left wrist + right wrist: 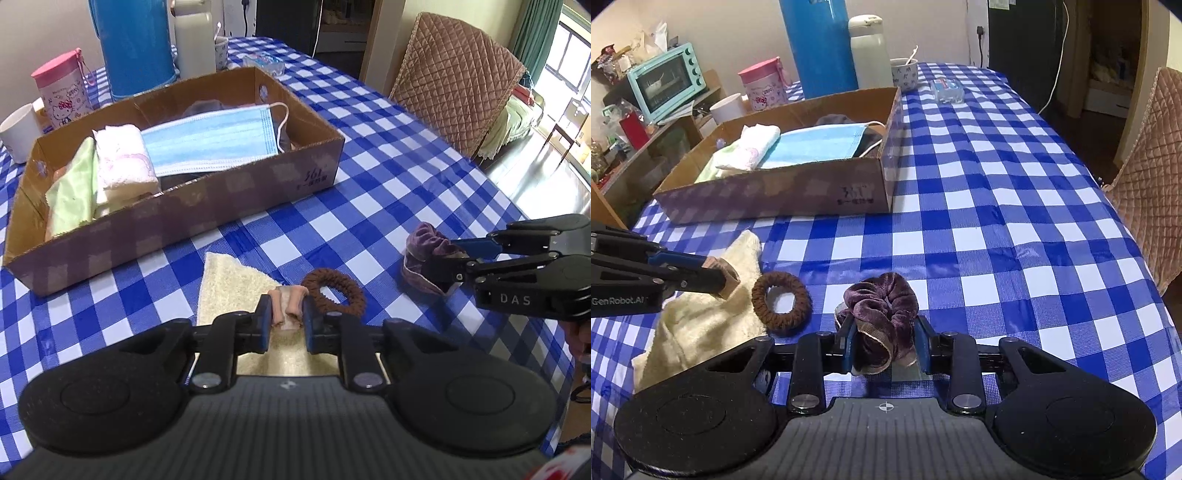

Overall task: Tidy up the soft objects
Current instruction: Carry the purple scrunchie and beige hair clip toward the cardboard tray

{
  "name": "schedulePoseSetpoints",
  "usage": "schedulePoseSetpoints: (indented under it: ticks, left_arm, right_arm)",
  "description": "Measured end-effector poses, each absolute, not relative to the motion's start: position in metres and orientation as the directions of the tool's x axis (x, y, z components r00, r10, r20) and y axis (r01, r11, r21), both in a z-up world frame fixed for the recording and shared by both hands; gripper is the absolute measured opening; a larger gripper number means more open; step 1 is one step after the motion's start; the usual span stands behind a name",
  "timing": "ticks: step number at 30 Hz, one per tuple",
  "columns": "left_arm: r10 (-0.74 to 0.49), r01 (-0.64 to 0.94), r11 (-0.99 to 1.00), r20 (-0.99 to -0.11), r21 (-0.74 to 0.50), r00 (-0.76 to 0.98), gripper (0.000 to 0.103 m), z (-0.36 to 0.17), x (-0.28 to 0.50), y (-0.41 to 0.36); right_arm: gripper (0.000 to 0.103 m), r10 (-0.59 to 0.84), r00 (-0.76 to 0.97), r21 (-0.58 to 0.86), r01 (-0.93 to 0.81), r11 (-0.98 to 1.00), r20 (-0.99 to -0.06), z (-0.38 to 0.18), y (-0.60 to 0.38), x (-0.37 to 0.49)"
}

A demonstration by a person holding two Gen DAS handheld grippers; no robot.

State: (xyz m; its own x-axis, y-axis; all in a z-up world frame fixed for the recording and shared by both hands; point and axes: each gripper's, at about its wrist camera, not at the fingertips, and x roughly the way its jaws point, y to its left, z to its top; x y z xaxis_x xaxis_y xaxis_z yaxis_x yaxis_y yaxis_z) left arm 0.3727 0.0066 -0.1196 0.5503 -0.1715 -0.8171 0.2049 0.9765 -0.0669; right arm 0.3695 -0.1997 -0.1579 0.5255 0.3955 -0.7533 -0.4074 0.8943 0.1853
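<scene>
My left tongs [286, 315] pinching small peach sponge [287, 301] over cream cloth [229, 288]. Right tongs [884, 345] clamped on purple scrunchie [882, 302]. Brown hair tie [781, 302] at 9 o'clock of scrunchie.

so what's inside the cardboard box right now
In the cardboard box: a green cloth, a folded pink-and-white towel and a blue face mask laid over a dark item, mostly covered and unidentifiable.

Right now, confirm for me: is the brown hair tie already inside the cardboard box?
No, the brown hair tie lies on the checked tablecloth, in front of the cardboard box and beside the cream towel.
</scene>
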Motion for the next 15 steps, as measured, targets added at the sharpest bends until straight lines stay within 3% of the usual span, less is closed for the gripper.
schedulePoseSetpoints:
  ticks: [15]
  left_arm:
    - [-0.083,0.108,0.994,-0.759,-0.017,0.645,0.016,-0.079,0.366,0.043]
  right_arm:
    - [0.032,0.470,0.553,0.207,-0.471,0.857,-0.688,-0.123,-0.189,0.384]
